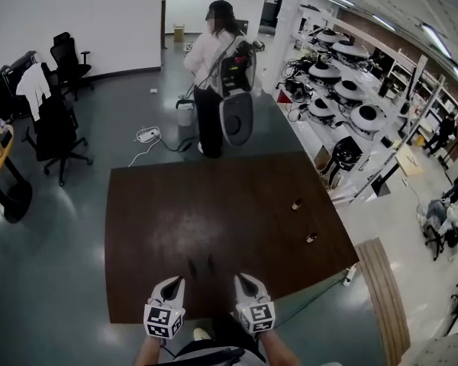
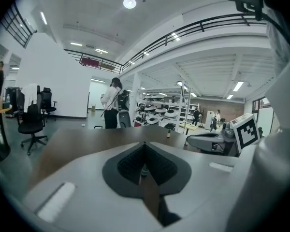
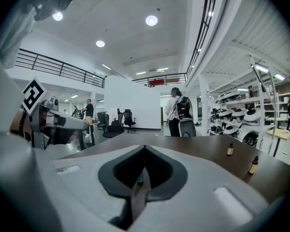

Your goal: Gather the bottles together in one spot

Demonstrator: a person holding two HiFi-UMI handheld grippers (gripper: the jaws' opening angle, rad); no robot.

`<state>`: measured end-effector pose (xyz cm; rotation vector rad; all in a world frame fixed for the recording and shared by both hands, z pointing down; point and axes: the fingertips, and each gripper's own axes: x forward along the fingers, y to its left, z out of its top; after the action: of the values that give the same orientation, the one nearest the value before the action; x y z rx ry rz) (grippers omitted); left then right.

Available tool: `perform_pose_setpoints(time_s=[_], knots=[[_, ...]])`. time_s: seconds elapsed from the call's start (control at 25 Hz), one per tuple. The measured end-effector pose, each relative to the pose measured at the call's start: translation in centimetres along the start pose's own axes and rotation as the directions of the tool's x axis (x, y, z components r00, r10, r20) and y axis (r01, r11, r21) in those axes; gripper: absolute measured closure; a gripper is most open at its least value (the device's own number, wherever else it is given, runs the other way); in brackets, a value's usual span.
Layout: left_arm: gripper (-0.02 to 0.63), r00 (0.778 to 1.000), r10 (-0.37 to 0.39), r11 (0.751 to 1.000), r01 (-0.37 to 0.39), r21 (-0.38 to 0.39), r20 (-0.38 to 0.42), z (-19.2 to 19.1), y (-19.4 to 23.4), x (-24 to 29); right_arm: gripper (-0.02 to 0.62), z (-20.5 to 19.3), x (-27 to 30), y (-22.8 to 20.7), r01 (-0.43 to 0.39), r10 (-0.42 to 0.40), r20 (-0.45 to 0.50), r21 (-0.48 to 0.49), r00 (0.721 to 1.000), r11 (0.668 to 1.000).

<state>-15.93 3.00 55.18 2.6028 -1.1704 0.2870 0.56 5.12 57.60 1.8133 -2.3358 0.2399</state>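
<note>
Near table (image 1: 214, 204) edge, left gripper (image 1: 174, 284) closed, right gripper (image 1: 246, 284) closed, both empty.

Legible text, brands, numbers: none.
Left gripper (image 1: 177, 284) and right gripper (image 1: 243, 282), cube faces: black-and-white square codes, no letters or digits.
Red banner (image 3: 157, 82) on the balcony railing (image 3: 181, 76): lettering too small to read.
Nearer bottle (image 3: 253, 165) and farther bottle (image 3: 230, 149): labels too small to read.

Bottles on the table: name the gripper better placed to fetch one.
Right. Both bottles stand on the table's right side, nearer the right gripper than the left gripper.
</note>
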Motion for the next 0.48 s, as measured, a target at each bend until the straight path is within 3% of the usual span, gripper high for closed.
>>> perform_pose_setpoints(time_s=[0.2, 0.48], knots=[[0.604, 0.996, -0.088, 0.995, 0.088, 0.039, 0.019, 1.5, -4.1, 2.3, 0.594, 0.7, -3.2, -4.4, 0.116, -0.116, 0.022, 0.024, 0.993, 0.993], [0.605, 0.980, -0.197, 0.978, 0.195, 0.075, 0.012, 2.5, -9.5, 7.2, 0.594, -0.1, -7.0, -12.9, 0.283, -0.285, 0.018, 0.061, 0.958, 0.957]])
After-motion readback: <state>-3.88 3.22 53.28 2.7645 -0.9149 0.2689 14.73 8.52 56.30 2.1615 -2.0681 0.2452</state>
